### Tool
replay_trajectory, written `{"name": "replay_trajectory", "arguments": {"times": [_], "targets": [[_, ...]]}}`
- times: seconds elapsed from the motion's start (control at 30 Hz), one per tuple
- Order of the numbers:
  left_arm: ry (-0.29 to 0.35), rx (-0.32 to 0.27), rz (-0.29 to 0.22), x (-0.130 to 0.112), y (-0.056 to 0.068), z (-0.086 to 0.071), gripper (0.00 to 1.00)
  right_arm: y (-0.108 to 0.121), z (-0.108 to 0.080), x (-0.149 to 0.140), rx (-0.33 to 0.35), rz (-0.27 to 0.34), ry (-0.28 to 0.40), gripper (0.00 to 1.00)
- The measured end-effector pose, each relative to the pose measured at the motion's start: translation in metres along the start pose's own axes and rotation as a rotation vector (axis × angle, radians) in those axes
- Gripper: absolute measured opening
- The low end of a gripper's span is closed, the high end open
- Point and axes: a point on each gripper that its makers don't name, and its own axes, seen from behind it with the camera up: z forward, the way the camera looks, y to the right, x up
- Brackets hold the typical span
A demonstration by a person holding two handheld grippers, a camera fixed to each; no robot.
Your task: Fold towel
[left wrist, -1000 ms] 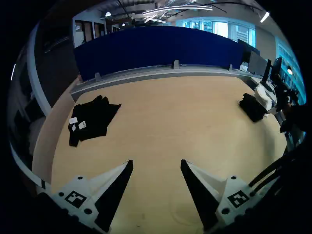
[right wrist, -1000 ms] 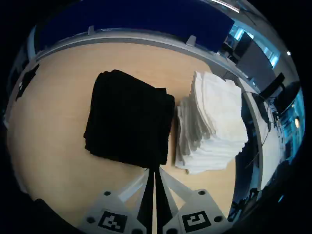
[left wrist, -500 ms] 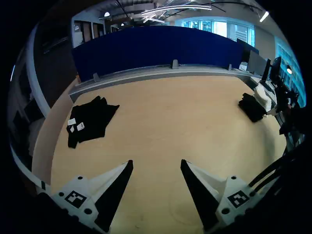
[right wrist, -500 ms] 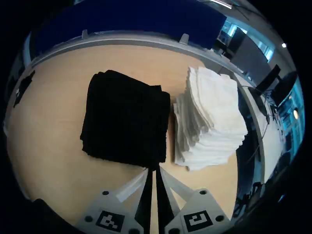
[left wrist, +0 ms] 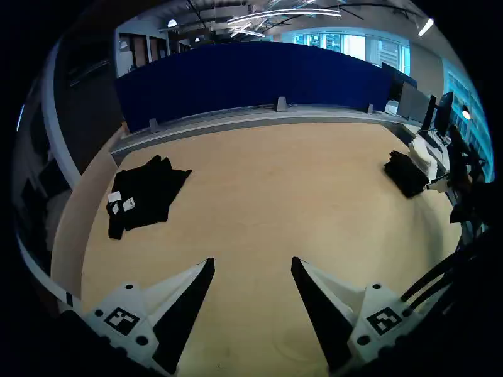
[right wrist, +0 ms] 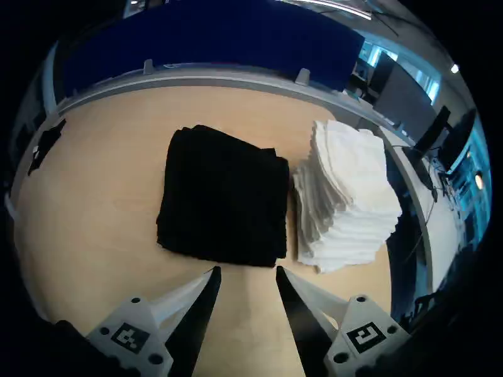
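The right claw (right wrist: 247, 270) hangs open and empty just short of the folded black stack (right wrist: 223, 204), white stack (right wrist: 346, 201) at its right. The left claw (left wrist: 251, 261), wide open and empty, faces the crumpled towel (left wrist: 144, 195) far left on the counter (left wrist: 270, 182), likely the next pickup.

Your right gripper (right wrist: 246, 269): white body, black fingers, black-and-white square marker each side. Same colours on your left gripper (left wrist: 251, 261). Folded towel stack (right wrist: 223, 201) solid black, no pattern. Second towel stack (right wrist: 349, 201) plain white. Table (right wrist: 94, 207) light tan wood. Divider (left wrist: 251, 75) deep blue, rail (left wrist: 251, 118) grey. Loose cloth (left wrist: 141, 195) black, small white tags.
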Motion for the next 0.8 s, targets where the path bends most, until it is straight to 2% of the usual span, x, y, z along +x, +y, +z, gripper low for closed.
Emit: {"name": "replay_trajectory", "arguments": {"times": [0.1, 0.4, 0.8], "targets": [[0.002, 0.001, 0.000, 0.001, 0.000, -0.001, 0.90, -0.009, 0.000, 0.004, 0.023, 0.002, 0.013, 0.73], [0.002, 0.004, -0.005, 0.001, -0.001, -0.001, 0.90, -0.038, -0.003, 0.020, 0.089, -0.007, 0.056, 0.74], [-0.002, 0.023, -0.014, -0.004, -0.009, -0.003, 0.90, -0.088, 0.016, 0.038, 0.166, -0.043, 0.070, 0.74]]}}
